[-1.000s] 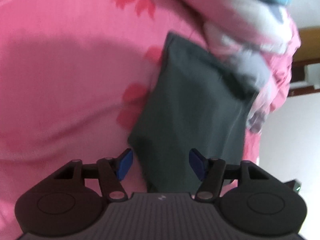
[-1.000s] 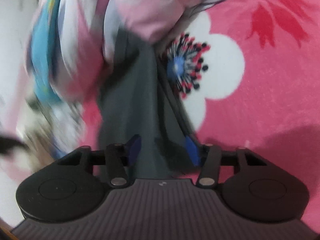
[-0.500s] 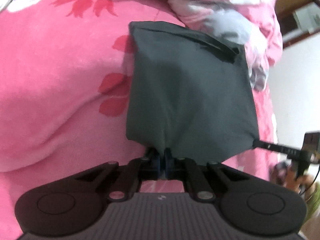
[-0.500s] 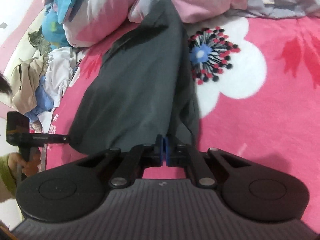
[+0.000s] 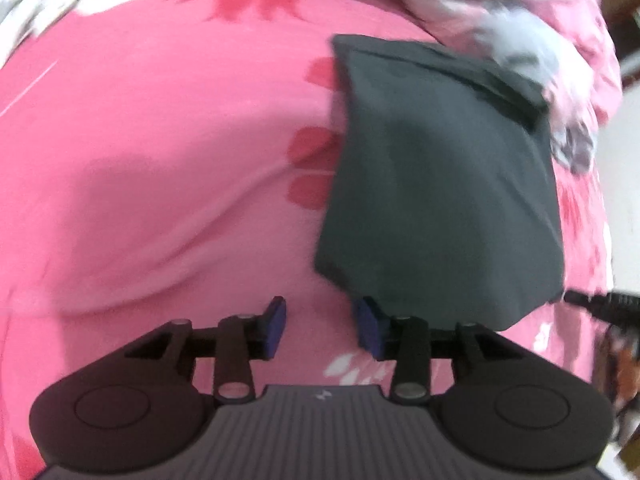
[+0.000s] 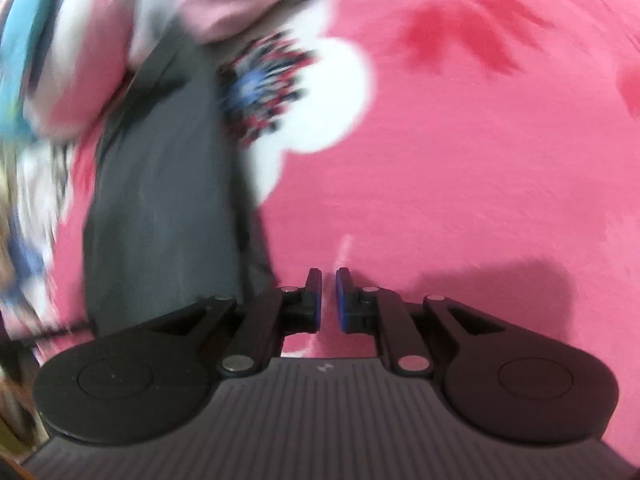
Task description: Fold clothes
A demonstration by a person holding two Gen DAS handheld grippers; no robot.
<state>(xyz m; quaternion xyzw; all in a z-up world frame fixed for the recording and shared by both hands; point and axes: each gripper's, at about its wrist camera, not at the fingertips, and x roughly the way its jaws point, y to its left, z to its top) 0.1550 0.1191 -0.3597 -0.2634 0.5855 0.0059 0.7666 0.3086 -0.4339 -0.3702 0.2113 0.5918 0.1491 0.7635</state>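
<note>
Lying flat on a bright pink fleece blanket printed with red leaves and a white flower (image 5: 152, 152), the folded dark grey garment (image 5: 436, 200) forms a rough rectangle, its far end with a darker hem band tucked against a heap of pink, white and grey bedding (image 5: 532, 52). In the left wrist view the left gripper (image 5: 320, 326) hovers at the garment's near left corner with its blue-padded fingers spread wide apart and nothing between them; the right-hand pad sits just at the cloth's near edge, though contact cannot be told. A thin black rod-like part (image 5: 600, 304) pokes in from the right edge of that view, near the garment's near right corner.

From the right wrist view, which is heavily blurred, the same garment (image 6: 160, 200) runs up the left side of the picture, beside the white flower with a blue and red centre (image 6: 304, 92) printed on the blanket (image 6: 460, 160). The right gripper (image 6: 328, 300) sits over bare pink blanket just to the right of the garment; its blue pads are drawn almost together, with a narrow slit of pink showing between them and no cloth caught there. More crumpled clothing in blue, white and pink (image 6: 36, 80) smears along the left edge.
</note>
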